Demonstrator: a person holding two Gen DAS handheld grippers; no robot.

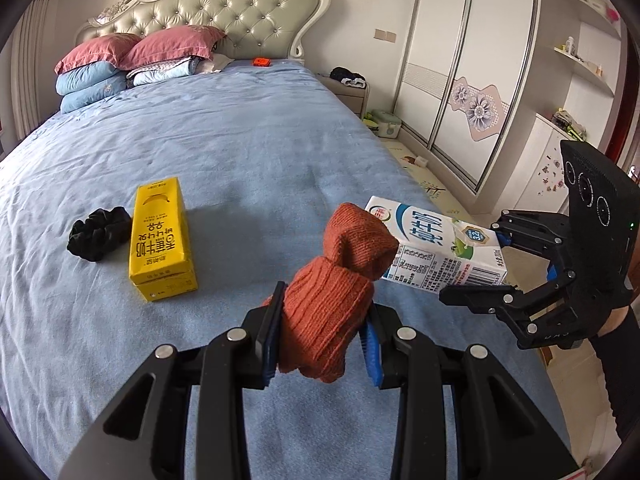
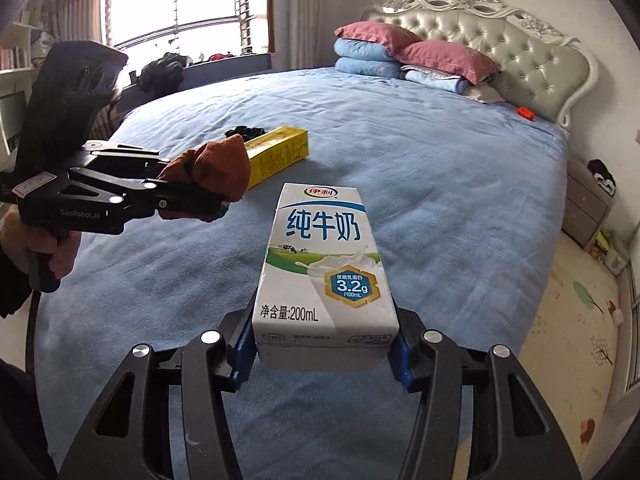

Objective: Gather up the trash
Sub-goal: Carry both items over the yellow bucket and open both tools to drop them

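Blue bedding covers the bed point(image 1: 240, 140) before us, with a tufted headboard point(image 1: 208, 12) and stacked pillows point(image 1: 120, 60) at its far end and a wardrobe point(image 1: 460, 80) to one side. On the sheet lies a yellow carton point(image 1: 160, 240), flat, with a black scrunchie point(image 1: 98, 238) just beside it. Our right gripper point(image 2: 324, 356) is clamped on the near end of a white milk carton point(image 2: 324, 272), which it holds above the sheet at the bed's near edge. Our left gripper point(image 1: 320, 340) pinches a rust-orange sock point(image 1: 340, 280) between its blue pads, clear of the bed. A small orange thing point(image 1: 261, 62) sits near the headboard.
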